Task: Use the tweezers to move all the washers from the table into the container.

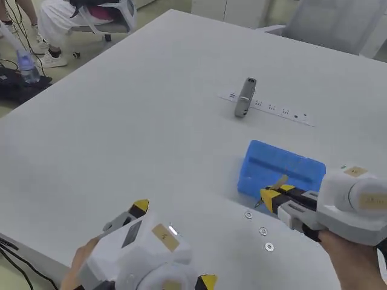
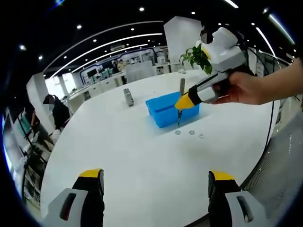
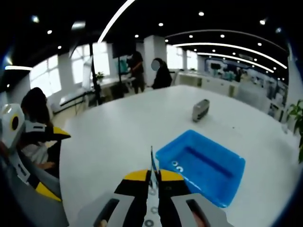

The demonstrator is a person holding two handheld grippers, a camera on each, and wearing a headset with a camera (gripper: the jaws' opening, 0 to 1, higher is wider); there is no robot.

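Observation:
Three small metal washers lie in a row on the white table, just in front of the blue container. My right gripper is shut on the tweezers, which point down over the table at the container's near edge, above the washers. In the right gripper view, two washers lie inside the container. My left gripper is open and holds nothing, low at the table's near edge, well left of the washers.
A grey hand-sized device lies on a flush power strip beyond the container. Chairs and a seated person are past the table's far left corner. A water bottle stands on the floor there.

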